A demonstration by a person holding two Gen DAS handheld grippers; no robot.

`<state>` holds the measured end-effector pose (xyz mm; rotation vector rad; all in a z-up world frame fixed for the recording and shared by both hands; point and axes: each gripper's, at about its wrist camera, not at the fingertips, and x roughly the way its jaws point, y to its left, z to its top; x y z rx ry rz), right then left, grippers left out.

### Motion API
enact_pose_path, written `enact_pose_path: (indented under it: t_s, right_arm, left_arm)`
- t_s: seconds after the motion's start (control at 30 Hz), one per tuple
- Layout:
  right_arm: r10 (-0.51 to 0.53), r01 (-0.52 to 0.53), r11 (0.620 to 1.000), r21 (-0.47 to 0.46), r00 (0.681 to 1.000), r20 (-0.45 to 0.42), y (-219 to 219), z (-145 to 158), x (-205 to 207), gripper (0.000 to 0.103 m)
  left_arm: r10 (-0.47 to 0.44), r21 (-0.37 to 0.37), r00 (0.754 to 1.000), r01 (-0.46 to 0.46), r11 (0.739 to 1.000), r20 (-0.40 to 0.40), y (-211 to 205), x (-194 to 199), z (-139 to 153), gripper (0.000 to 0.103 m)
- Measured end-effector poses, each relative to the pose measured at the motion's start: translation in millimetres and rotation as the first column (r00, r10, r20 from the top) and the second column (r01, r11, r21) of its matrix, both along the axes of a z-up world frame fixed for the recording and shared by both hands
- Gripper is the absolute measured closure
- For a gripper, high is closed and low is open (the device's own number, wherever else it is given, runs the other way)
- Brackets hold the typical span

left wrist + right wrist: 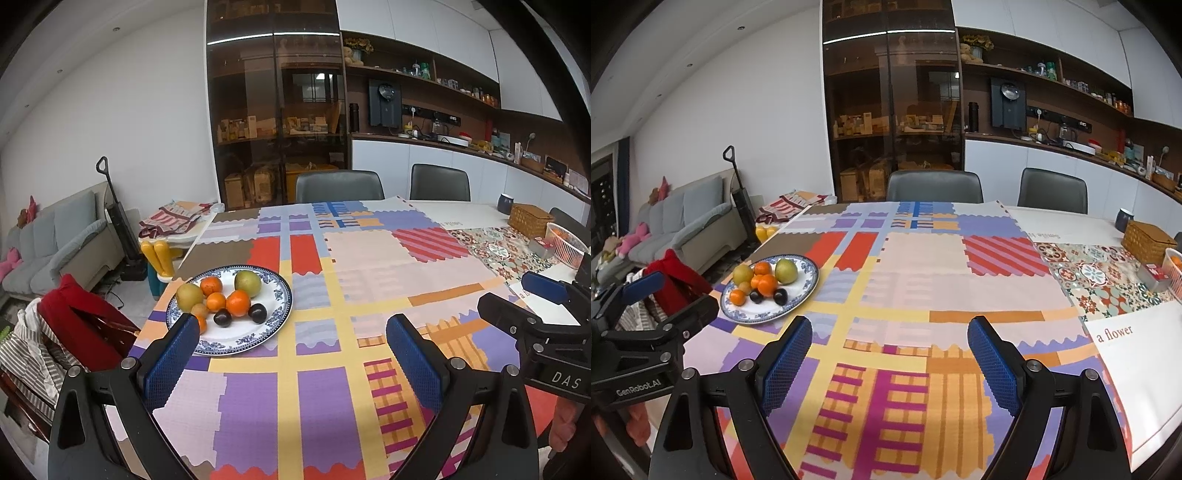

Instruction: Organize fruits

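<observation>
Walls: plain white wall (147,129).
Storage: tall dark glass cabinet (277,110), open shelves (424,79) above a white counter (424,155).
Seating: grey sofa (55,236), two dark chairs (340,186).
Light: recessed ceiling spots (116,28).

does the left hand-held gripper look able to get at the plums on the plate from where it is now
Probably yes. The left hand-held gripper is open and empty, the plate lies just ahead by its left finger, and the two dark plums sit on the near side with nothing in front.
</observation>
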<state>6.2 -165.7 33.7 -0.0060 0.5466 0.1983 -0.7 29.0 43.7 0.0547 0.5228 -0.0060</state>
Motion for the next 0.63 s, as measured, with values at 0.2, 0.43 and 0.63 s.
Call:
enact_pose_path:
  t_s: [0.2,0.43,0.63]
  right_arm:
    - [0.000,0.000,1.000,0.003,1.000,-0.004,0.4,-1.4,1.5,0.016]
    - [0.004,-0.004,1.000,0.007,1.000,-0.013,-0.3,-3.2,2.8,0.016]
    - [0.003,-0.003,1.000,0.005,1.000,-0.023,-0.6,-6.8,5.4,0.016]
  left_arm:
    - [0.000,0.002,1.000,0.000,1.000,0.008,-0.5,-0.1,-1.2,0.000]
    - [0.003,0.001,1.000,-0.003,1.000,0.018,-0.5,-0.1,-2.0,0.000]
    - [0.006,0.002,1.000,-0.006,1.000,0.004,-0.1,3.1,-5.4,0.000]
